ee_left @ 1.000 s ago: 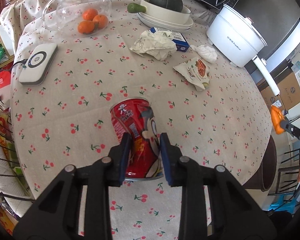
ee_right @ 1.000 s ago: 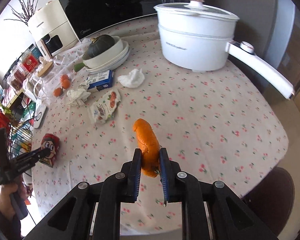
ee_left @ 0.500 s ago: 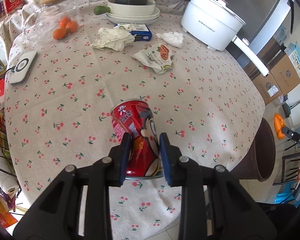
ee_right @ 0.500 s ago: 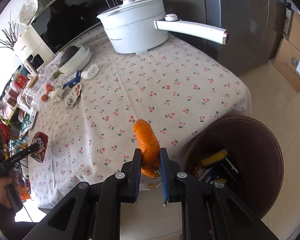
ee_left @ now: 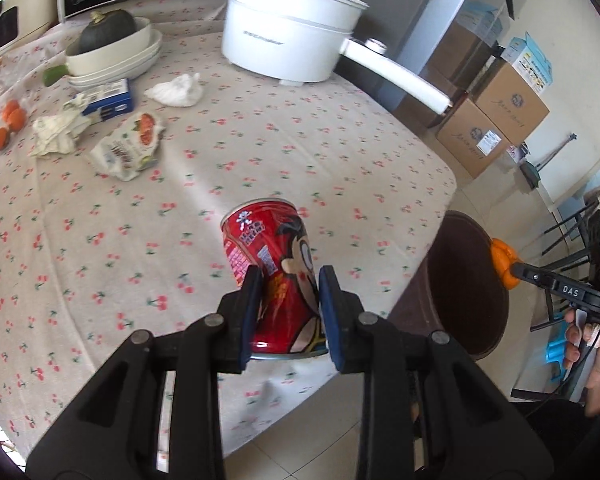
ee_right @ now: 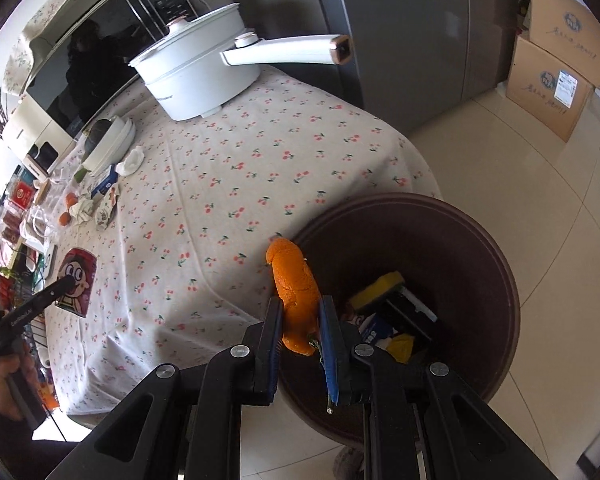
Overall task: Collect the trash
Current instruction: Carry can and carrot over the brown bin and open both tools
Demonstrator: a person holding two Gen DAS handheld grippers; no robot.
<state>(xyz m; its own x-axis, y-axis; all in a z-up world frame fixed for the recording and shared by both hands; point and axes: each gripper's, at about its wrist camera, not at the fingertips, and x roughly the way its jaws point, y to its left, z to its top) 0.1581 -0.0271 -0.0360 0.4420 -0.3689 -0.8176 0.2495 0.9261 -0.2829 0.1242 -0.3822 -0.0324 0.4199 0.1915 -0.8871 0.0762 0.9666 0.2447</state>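
The left gripper (ee_left: 288,312) is clenching a red can (ee_left: 274,268) between its fingers (ee_left: 249,312), holding it above the near edge of the desk (ee_left: 260,152) at the lower centre of the left wrist frame. The right gripper (ee_right: 300,340) is grasping an orange peel (ee_right: 294,292) between its fingers (ee_right: 274,336), at the lower centre of the right wrist frame, where the peel is hanging over the near left rim of a brown bin (ee_right: 500,280) standing on the floor just beside the desk. Inside the bin are lying a yellow sponge (ee_right: 380,290) and other scraps that are too dark to tell apart.

In the left wrist frame, trash is lying at the upper left on the cherry-print cloth: a snack wrapper (ee_left: 128,146), a crumpled tissue (ee_left: 56,136), a blue carton (ee_left: 110,98) and a white napkin (ee_left: 176,90). A white pot (ee_left: 288,40) is sitting at the top centre, its long handle pointing right. A stack of bowls (ee_left: 112,60) holding a dark squash (ee_left: 106,32) is standing left of it. At the right edge a hand (ee_left: 592,356) is gripping the other tool.
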